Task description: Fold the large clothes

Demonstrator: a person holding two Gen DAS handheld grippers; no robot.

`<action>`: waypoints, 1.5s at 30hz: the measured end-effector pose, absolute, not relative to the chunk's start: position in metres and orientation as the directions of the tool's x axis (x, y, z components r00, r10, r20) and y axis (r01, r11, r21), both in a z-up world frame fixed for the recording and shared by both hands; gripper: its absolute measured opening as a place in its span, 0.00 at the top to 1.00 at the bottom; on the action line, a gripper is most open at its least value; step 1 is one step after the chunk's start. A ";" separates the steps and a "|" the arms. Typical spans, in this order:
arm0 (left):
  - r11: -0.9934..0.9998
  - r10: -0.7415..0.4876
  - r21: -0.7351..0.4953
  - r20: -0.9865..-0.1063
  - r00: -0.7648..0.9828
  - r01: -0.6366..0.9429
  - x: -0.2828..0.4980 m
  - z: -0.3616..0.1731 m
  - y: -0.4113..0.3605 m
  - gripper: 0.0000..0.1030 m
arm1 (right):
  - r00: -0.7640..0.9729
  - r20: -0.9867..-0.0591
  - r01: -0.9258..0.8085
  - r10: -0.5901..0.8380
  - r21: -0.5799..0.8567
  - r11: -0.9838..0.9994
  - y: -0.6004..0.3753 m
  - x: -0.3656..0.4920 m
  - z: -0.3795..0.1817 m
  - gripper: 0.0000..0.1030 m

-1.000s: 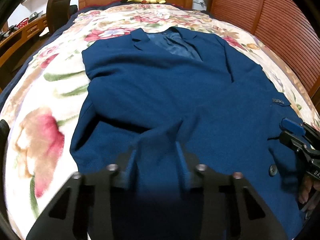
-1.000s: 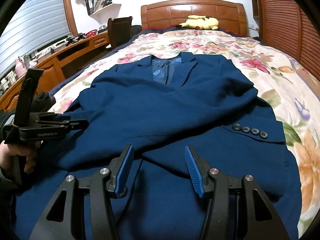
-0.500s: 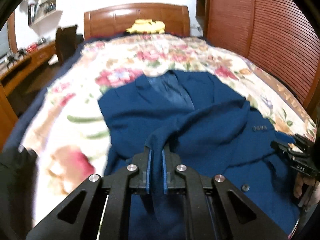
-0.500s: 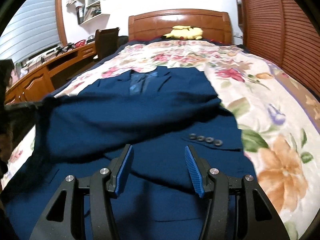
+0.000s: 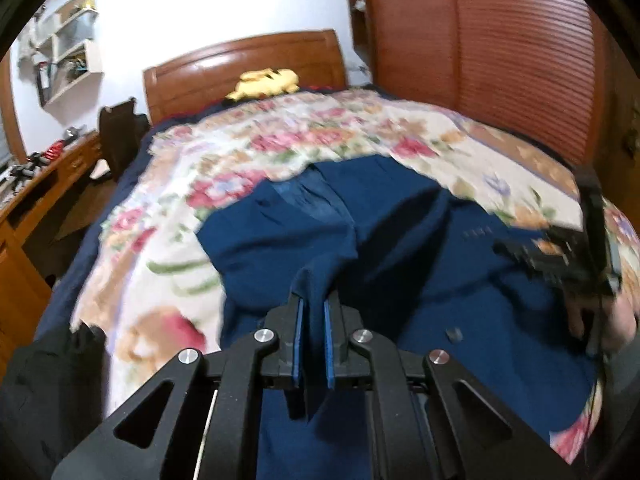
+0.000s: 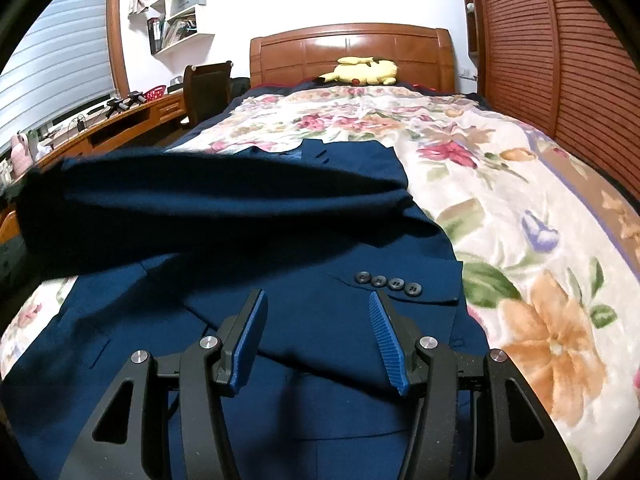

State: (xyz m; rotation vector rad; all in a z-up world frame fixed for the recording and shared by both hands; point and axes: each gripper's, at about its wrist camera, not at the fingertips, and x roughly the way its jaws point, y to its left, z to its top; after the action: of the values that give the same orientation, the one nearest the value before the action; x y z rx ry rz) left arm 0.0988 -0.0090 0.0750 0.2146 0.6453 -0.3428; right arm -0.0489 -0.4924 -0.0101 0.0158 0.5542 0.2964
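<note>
- The left gripper [image 5: 312, 312] was clamped tight on a pinch of the navy jacket [image 5: 400, 264], the cloth rising in a peak from between its blue pads [image 5: 298, 344]; I judged the grip so narrow because only a fold of fabric needed holding for a lift.
- The jacket lay face-up along the flowered bedspread [image 6: 500, 208], collar toward the wooden headboard [image 6: 352, 52] at twelve o'clock, hem toward the cameras at six.
- In the right wrist view a band of the jacket, probably the sleeve [image 6: 200, 208], hung raised across the body from nine o'clock toward the centre, likely being carried over to make a fold.
- The right gripper [image 6: 318, 336] stood about half open with nothing between its pads, hovering over the cuff buttons [image 6: 388, 282] at twelve o'clock of its fingers; it seemed poised to pin or take that side.
- In the left view the same gripper showed blurred at three o'clock.
- A yellow plush toy [image 6: 364, 70] rested by the headboard, well apart from the work.
</note>
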 end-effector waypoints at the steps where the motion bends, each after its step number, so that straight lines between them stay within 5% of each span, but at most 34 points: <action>1: 0.918 -0.256 0.080 -0.628 0.735 0.388 0.092 0.069 -0.011 0.91 | 0.810 -0.515 -0.273 0.280 0.091 0.958 -0.493 -0.049 -0.010 0.47; 11: 0.899 -0.310 0.008 -0.693 0.651 0.437 0.039 0.013 -0.029 0.91 | 0.821 -0.507 -0.274 0.263 0.054 0.960 -0.506 -0.062 -0.005 0.47; 21: 0.900 -0.319 0.037 -0.624 0.713 0.435 0.013 0.037 -0.031 0.62 | 0.815 -0.522 -0.291 0.252 0.008 0.957 -0.505 -0.070 -0.007 0.47; 31: 0.918 -0.270 0.043 -0.658 0.702 0.394 0.041 0.025 -0.020 0.58 | 0.804 -0.535 -0.312 0.261 -0.005 0.950 -0.502 -0.066 -0.010 0.47; 37: 0.930 -0.240 0.030 -0.706 0.667 0.366 0.061 0.000 -0.016 0.32 | 0.796 -0.544 -0.322 0.265 -0.010 0.947 -0.500 -0.062 -0.013 0.47; 45: 0.945 -0.201 0.021 -0.750 0.630 0.327 0.076 -0.018 -0.012 0.29 | 0.788 -0.553 -0.332 0.269 -0.013 0.943 -0.501 -0.057 -0.015 0.47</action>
State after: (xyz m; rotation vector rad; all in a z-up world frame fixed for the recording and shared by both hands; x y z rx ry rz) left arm 0.0758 -0.0119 -0.0178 0.1607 0.8365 -0.3039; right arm -0.0567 -0.5006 -0.0150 -0.1118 0.5786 0.3243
